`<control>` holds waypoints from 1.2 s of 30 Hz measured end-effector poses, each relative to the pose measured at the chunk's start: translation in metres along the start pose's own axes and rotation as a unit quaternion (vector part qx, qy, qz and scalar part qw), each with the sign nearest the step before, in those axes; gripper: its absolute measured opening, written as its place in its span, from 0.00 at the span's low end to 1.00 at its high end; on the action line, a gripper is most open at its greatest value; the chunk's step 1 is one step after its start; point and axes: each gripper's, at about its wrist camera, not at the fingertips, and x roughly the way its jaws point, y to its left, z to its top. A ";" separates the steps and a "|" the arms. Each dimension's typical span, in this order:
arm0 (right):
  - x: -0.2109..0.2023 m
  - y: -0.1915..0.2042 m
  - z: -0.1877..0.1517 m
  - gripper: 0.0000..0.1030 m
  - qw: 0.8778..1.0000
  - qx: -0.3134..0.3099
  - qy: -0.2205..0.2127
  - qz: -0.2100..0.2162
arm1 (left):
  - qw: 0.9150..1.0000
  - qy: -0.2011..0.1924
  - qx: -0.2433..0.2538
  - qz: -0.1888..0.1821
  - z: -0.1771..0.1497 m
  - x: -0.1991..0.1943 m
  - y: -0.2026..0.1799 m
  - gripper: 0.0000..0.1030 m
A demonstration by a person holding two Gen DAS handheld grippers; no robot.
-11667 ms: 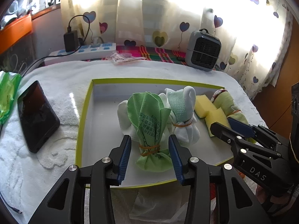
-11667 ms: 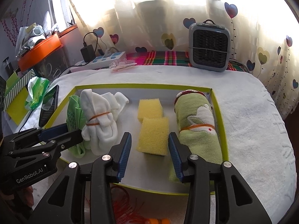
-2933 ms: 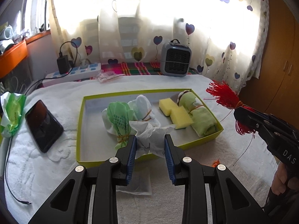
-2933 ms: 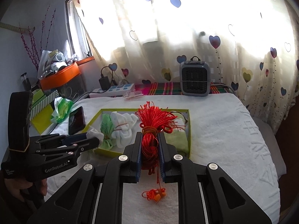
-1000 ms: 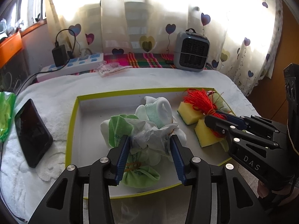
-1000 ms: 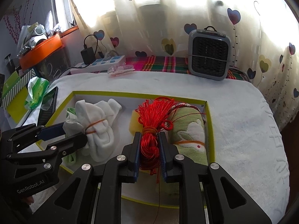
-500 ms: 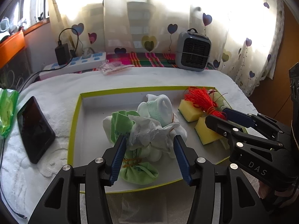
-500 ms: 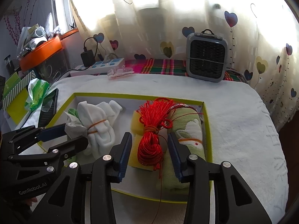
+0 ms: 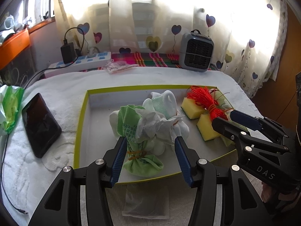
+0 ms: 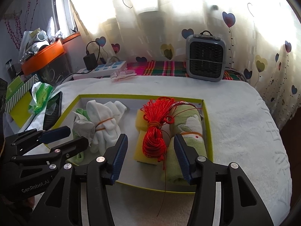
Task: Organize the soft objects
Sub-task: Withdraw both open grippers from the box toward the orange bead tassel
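A yellow-green rimmed tray [image 9: 82, 113] holds a green cloth bundle [image 9: 135, 158], a white sock bundle [image 9: 167, 103], two yellow sponges [image 9: 207, 130] and a green towel roll [image 10: 188, 124]. Crumpled white paper [image 9: 154, 126] rests on the bundles just past my left gripper [image 9: 150, 145], which is open and clear of it. A red cord bundle [image 10: 154, 131] lies on the sponges between the jaws of my right gripper [image 10: 150, 141]. Those jaws are opening and their pads do not touch the cord.
A black phone [image 9: 40, 124] and a green tissue pack [image 9: 10, 109] lie left of the tray on the white towel. A power strip [image 9: 84, 62] and a small grey heater [image 9: 196, 53] stand at the back. A flat white sheet [image 9: 146, 203] lies before the tray's front rim.
The right jaws, shut on the red cord a second ago, have spread and left it on the sponges. The left jaws have widened away from the crumpled paper, which stays on the bundles.
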 end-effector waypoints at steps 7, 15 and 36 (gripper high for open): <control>-0.009 0.002 -0.005 0.51 1.000 0.004 -0.006 0.003 | 1.000 -0.001 -0.004 0.000 -0.005 -0.007 0.001 0.50; -0.023 0.004 -0.011 0.51 1.000 0.004 -0.014 0.003 | 1.000 -0.007 0.001 0.013 -0.012 -0.019 0.002 0.50; -0.060 -0.009 -0.049 0.59 1.000 0.023 -0.007 -0.001 | 1.000 -0.006 -0.029 0.007 -0.043 -0.046 0.026 0.50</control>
